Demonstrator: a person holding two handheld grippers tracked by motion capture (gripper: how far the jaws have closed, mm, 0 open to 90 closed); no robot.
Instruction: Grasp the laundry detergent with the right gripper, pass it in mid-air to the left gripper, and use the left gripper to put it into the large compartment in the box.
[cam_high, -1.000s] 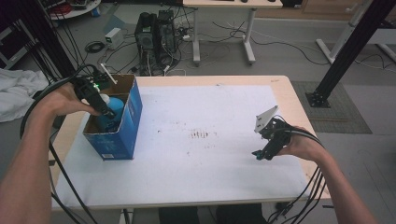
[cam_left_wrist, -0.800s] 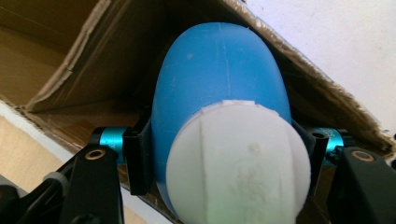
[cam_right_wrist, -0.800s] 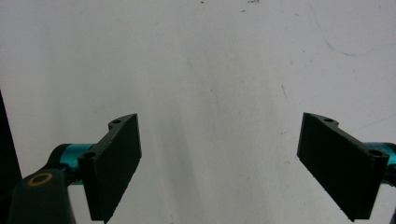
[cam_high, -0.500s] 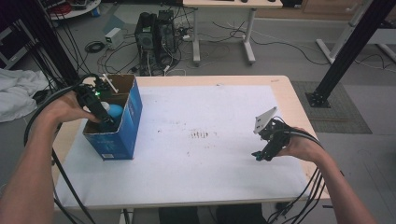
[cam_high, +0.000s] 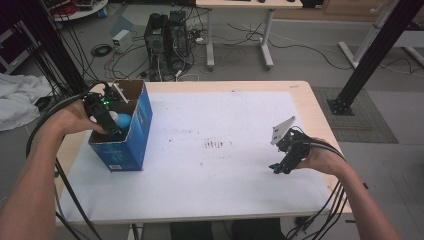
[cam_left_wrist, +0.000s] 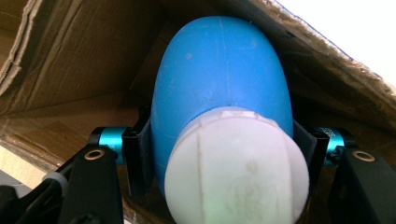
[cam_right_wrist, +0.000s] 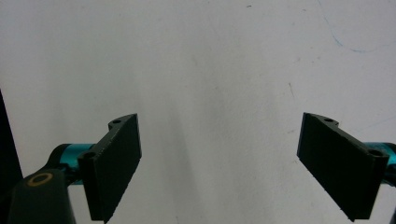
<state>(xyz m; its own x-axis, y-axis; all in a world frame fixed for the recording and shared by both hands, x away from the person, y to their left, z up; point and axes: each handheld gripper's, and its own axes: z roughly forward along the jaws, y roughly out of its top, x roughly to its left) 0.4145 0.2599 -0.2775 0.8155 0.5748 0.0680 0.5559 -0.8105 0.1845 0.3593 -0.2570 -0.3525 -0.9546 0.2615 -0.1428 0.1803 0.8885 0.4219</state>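
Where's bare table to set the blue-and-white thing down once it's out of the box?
The widest free patch is the white sheet between the blue box and the right gripper, which hangs open over it. The far side of the sheet is bare too. It is crowded at the box, where the left gripper grips the blue-and-white object.
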